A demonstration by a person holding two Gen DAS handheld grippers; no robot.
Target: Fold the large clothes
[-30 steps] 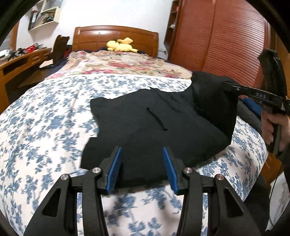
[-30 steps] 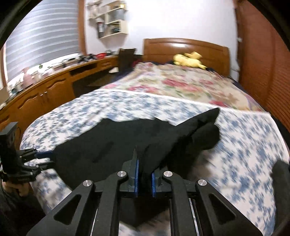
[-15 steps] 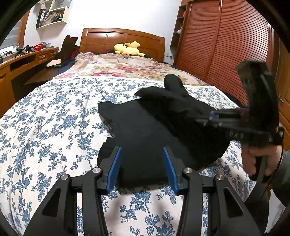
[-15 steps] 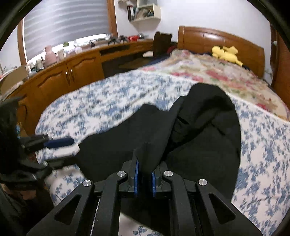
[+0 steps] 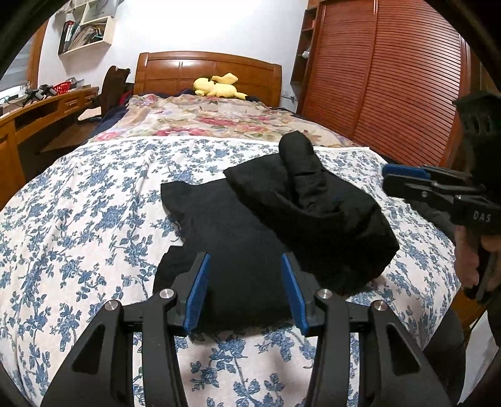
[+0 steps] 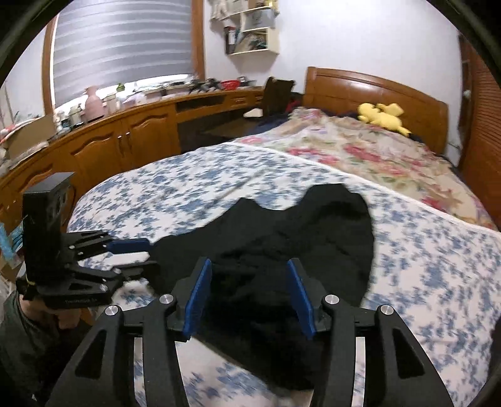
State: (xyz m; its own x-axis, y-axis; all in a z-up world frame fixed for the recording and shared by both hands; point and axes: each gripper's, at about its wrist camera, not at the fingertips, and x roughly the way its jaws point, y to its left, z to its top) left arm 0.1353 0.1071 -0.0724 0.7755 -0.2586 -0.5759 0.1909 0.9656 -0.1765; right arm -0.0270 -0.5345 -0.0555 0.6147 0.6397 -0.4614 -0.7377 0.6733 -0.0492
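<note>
Black fabric garment (image 5: pixel 250 231) lying half-folded on blue-flowered white bedspread (image 5: pixel 94 219), ahead of both pairs of fingers; right gripper (image 6: pixel 249 294) just opened, fingers spread, empty; left gripper (image 5: pixel 244 288) spread, empty.

A white-walled bedroom holds a bed (image 5: pixel 94 203) with a wooden headboard (image 5: pixel 206 73), a long wooden desk (image 6: pixel 131 125) under a blind-covered window (image 6: pixel 125 47), wall shelves (image 6: pixel 250 28) and a slatted wooden wardrobe (image 5: pixel 391 78).
</note>
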